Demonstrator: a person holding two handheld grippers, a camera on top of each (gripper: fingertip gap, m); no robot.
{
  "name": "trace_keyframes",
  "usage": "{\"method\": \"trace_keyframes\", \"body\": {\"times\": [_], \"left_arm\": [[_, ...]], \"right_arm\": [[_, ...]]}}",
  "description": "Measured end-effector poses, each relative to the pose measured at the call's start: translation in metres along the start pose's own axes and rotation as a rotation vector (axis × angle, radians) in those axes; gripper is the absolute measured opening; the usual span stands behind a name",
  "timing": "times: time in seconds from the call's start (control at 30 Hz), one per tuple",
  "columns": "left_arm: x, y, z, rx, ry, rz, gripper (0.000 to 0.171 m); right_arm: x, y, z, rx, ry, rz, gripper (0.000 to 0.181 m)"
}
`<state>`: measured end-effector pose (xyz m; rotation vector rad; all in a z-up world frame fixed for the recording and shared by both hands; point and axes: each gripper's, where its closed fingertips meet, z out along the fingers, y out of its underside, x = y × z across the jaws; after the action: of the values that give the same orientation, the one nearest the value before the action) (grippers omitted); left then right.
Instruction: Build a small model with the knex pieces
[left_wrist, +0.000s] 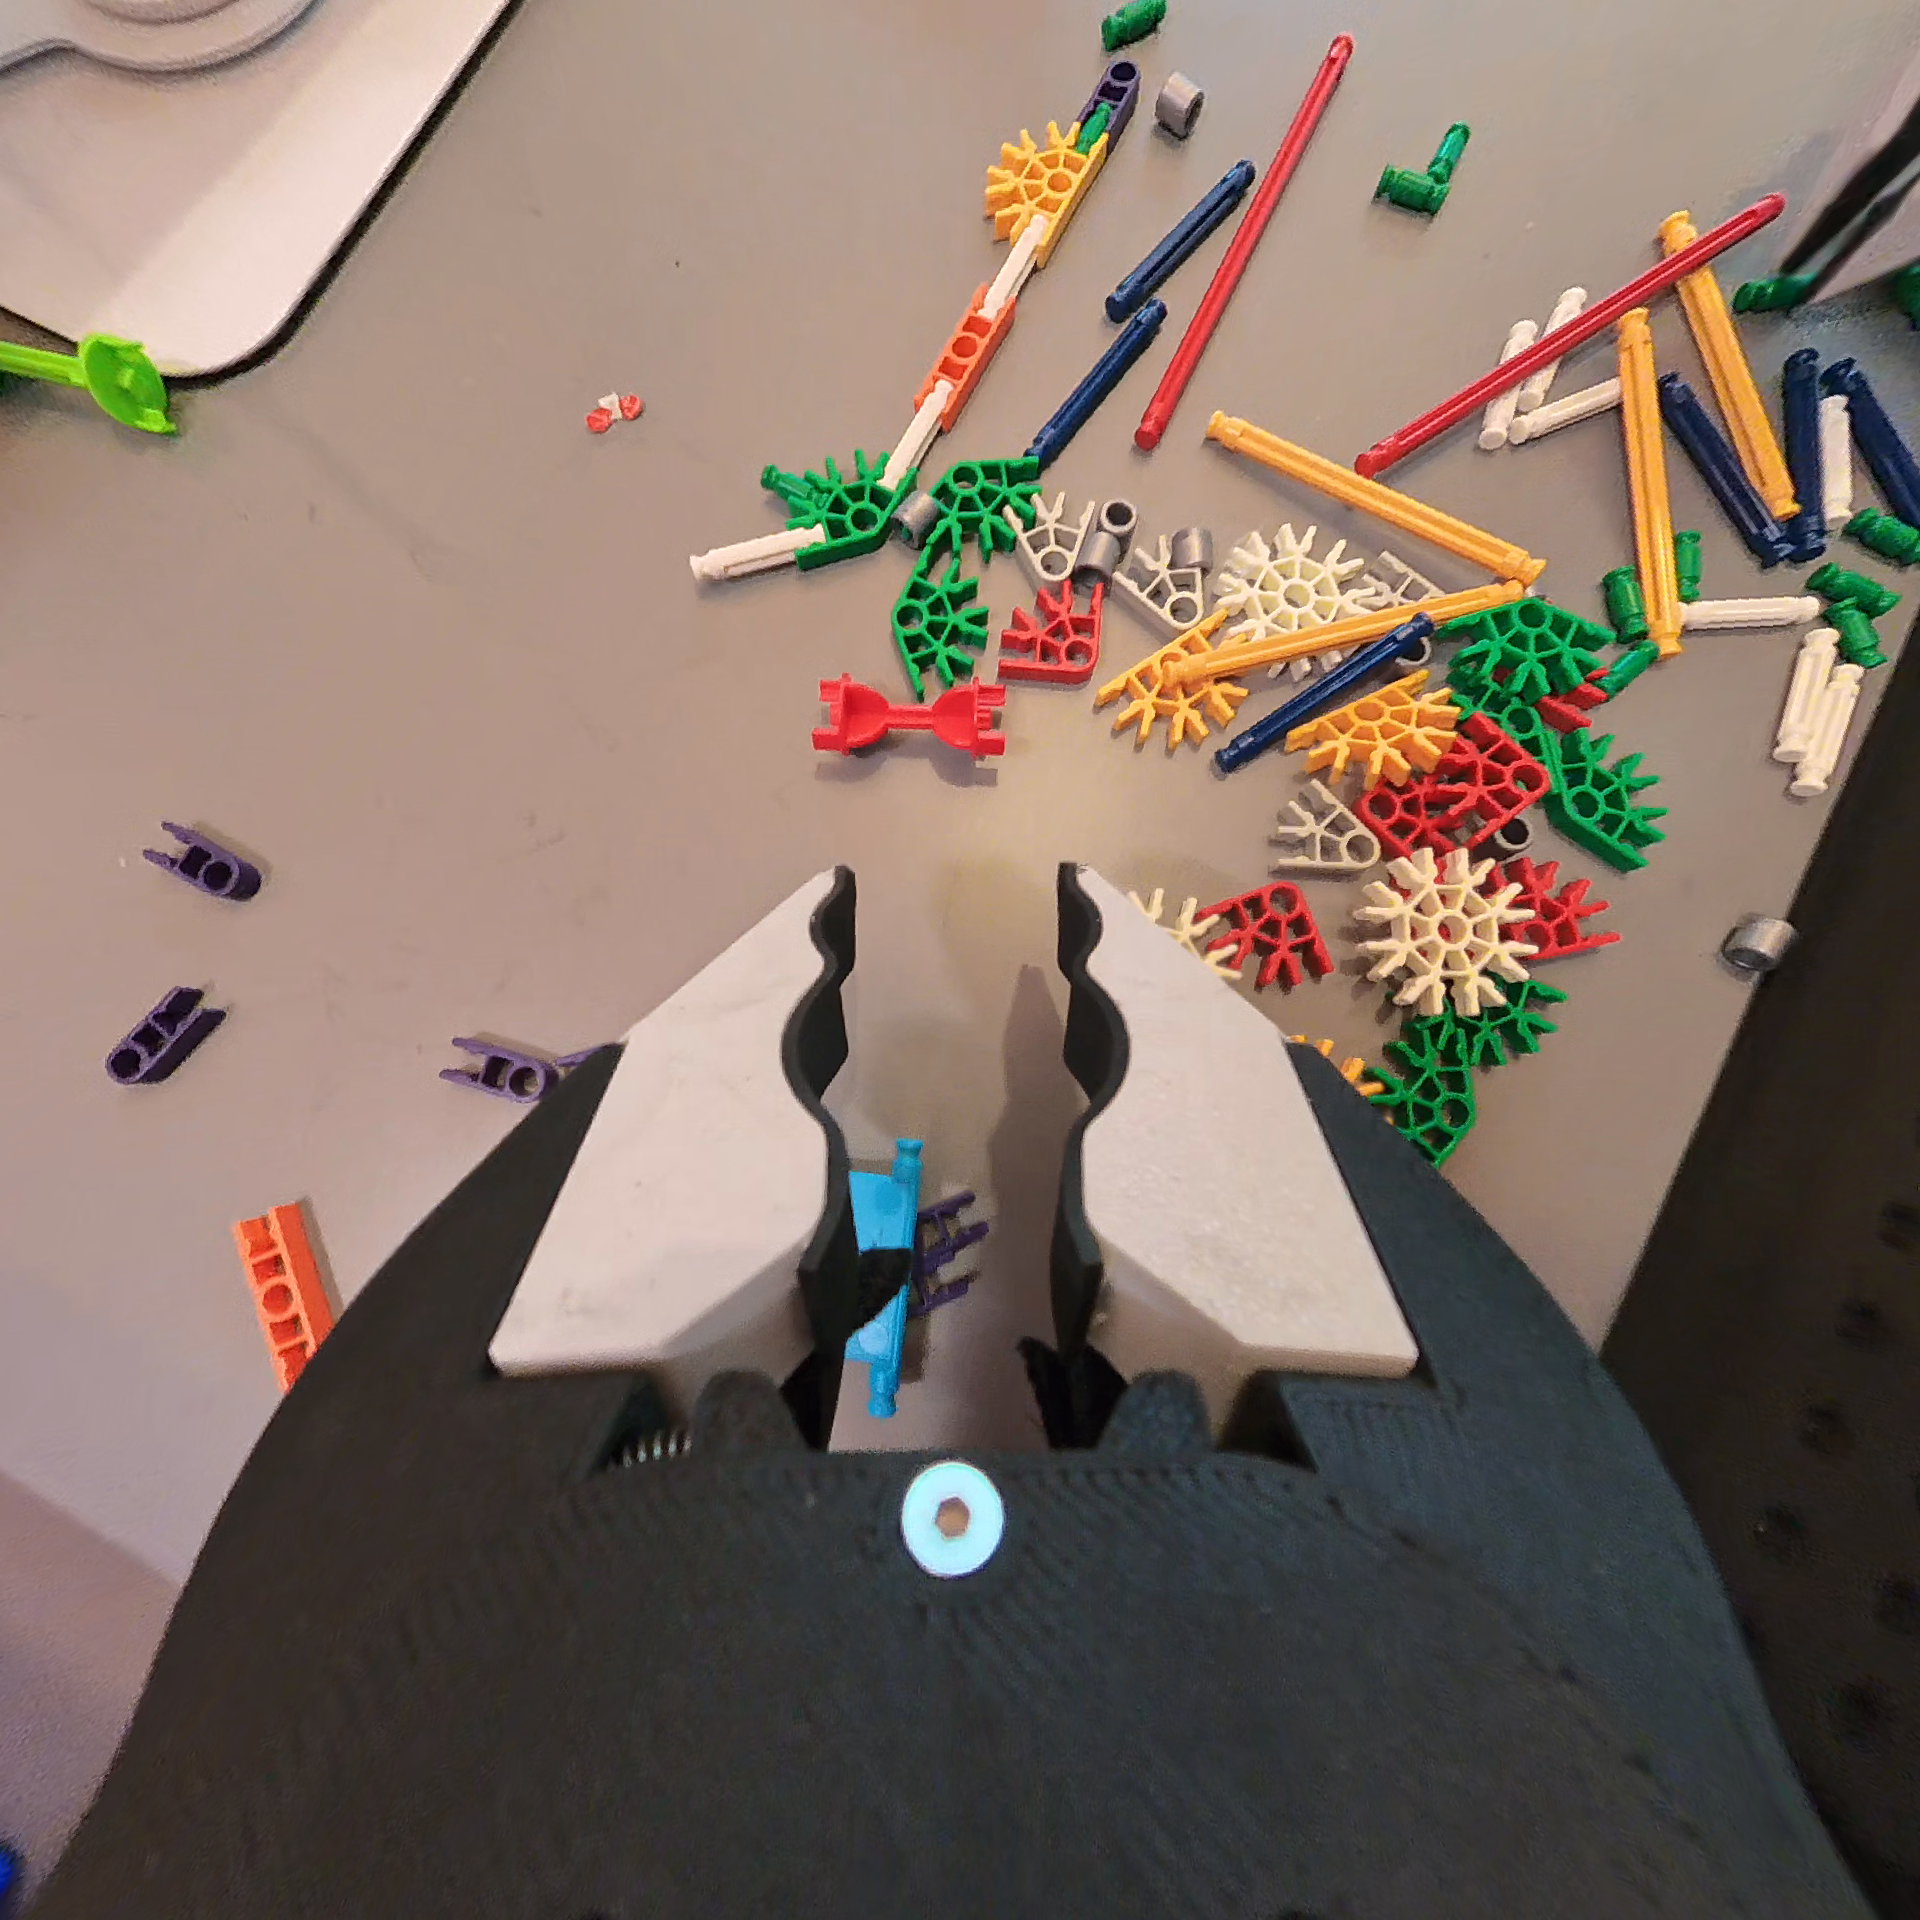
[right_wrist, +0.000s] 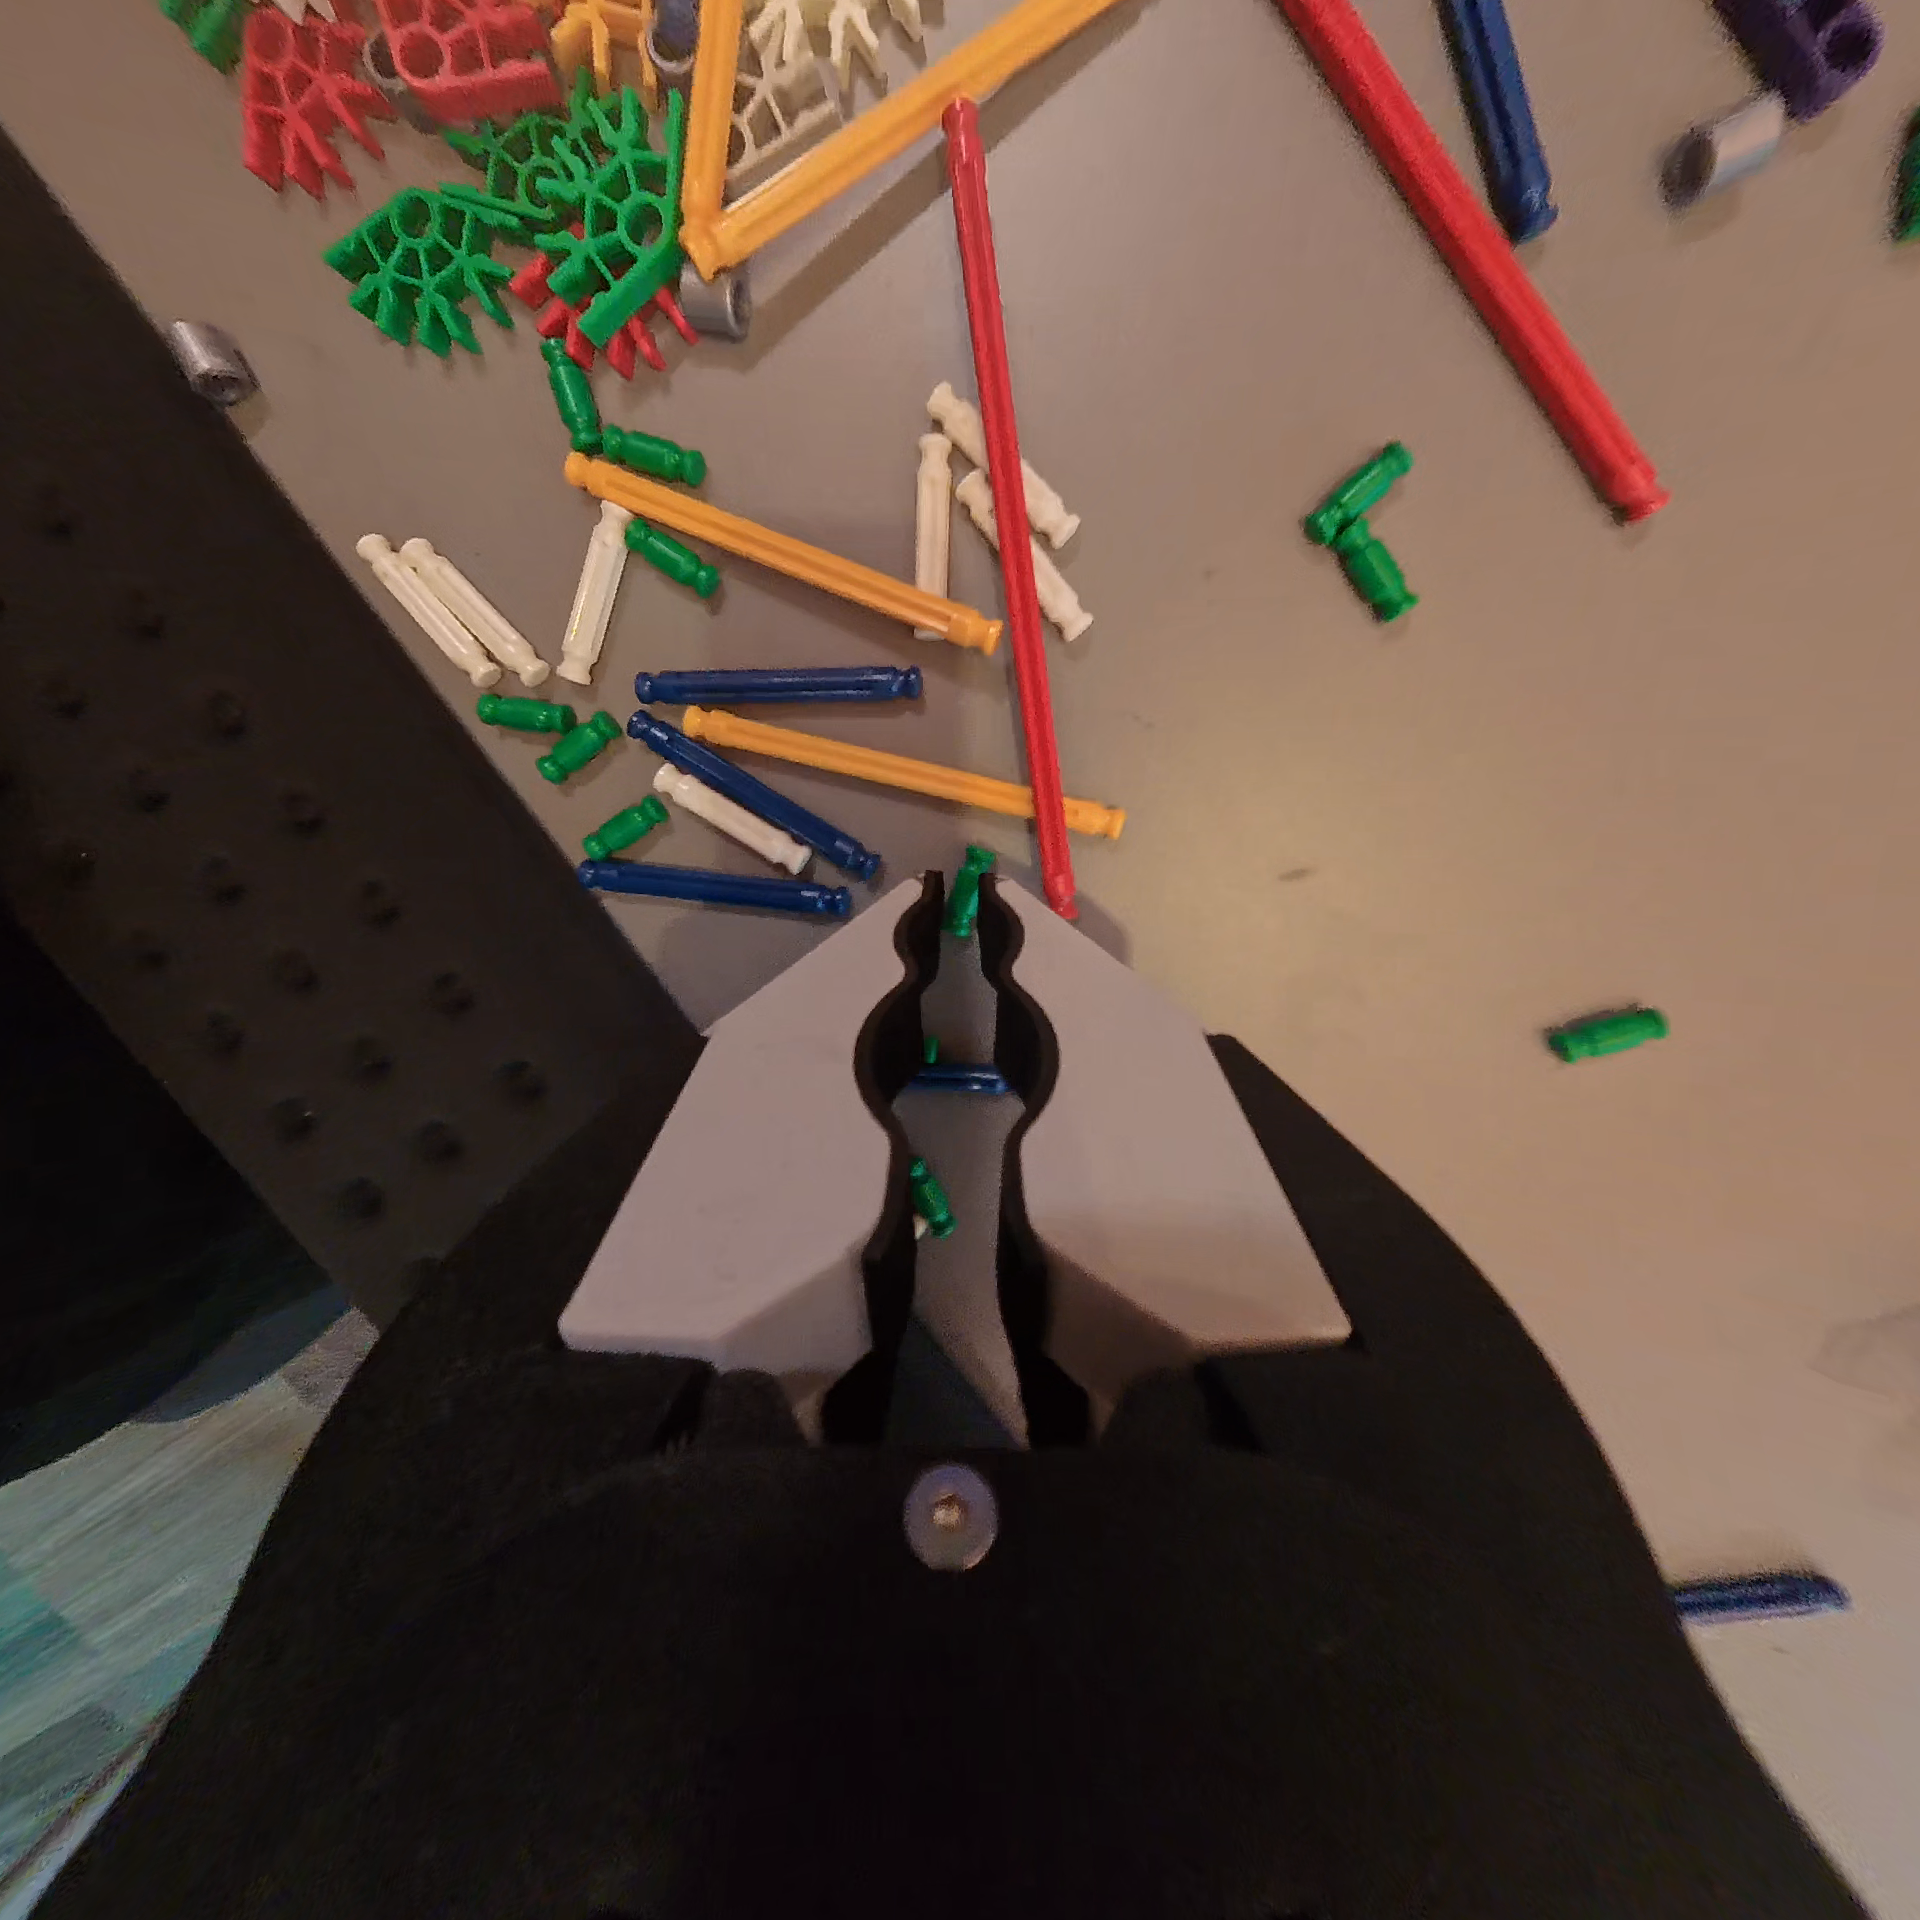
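My right gripper (right_wrist: 961, 885) is shut on a short green rod (right_wrist: 968, 883), pinched upright at the very fingertips just above the grey table (right_wrist: 1403, 935). A long red rod (right_wrist: 1013, 540) and a yellow rod (right_wrist: 904, 774) lie just beyond the tips. Blue rods (right_wrist: 717, 888) and white rods lie to the left. My left gripper (left_wrist: 956, 883) is open with nothing between its fingertips, over bare table (left_wrist: 520, 675). A red double-ended connector (left_wrist: 909, 717) lies just ahead of it. A light blue piece (left_wrist: 883, 1247) and a purple piece (left_wrist: 945, 1247) lie on the table below the fingers' base.
A heap of green, red, yellow and white connectors (left_wrist: 1444, 810) and rods (left_wrist: 1371, 499) lies ahead to the right. Purple clips (left_wrist: 208, 868) and an orange piece (left_wrist: 281, 1288) lie to the left. A pale tray (left_wrist: 208, 156) is at the far left. A dark perforated board (right_wrist: 208, 831) borders the table. Tip to tip, the grippers are about 25 cm apart. The purple piece (left_wrist: 945, 1247) is about 8 cm from my left fingertips and 30 cm from my right.
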<state>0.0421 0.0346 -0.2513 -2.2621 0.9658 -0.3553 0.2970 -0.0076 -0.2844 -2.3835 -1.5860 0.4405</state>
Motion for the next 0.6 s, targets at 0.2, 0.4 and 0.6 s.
{"method": "trace_keyframes", "body": {"times": [0.2, 0.4, 0.6], "left_arm": [[0.000, -0.006, 0.002, 0.013, 0.006, 0.014, 0.037], [-0.009, -0.014, 0.004, 0.031, -0.008, 0.023, 0.037], [-0.033, -0.027, 0.015, 0.049, -0.030, 0.023, 0.037]], "right_arm": [[-0.001, 0.003, 0.005, 0.031, 0.042, 0.049, 0.003], [0.001, -0.004, -0.005, 0.084, 0.046, 0.083, 0.003], [0.012, -0.035, -0.030, 0.182, 0.066, 0.083, 0.003]]}}
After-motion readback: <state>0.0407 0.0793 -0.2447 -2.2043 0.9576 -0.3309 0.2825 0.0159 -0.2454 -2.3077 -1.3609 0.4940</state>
